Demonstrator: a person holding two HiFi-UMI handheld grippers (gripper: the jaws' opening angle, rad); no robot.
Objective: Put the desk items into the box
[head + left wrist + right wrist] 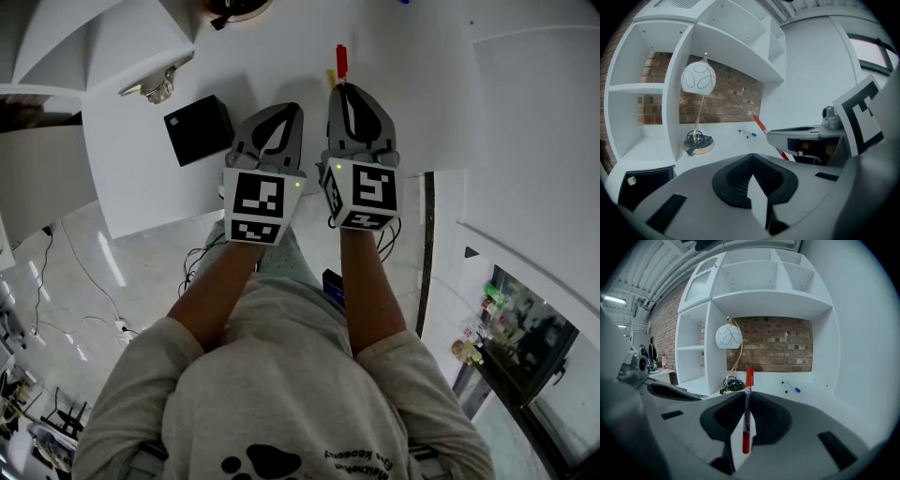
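Pinching slim red plastic marker pen [746, 416] upright between right gripper [746, 395] fingers, above white desk surface [815, 397]. Pressing left gripper [751, 157] fingers together, empty. Facing white shelving [754, 301] and red brick wall [778, 341]; black square box [199, 129] on desk's left.

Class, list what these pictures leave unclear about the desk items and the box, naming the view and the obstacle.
- Box: dark in the head view, partly covered by the left gripper in its own view; contents unclear.
- Lamp: cut off by the head view's top edge.
- Yellow thing: too small in the head view, partly behind the right gripper holding the red pen.
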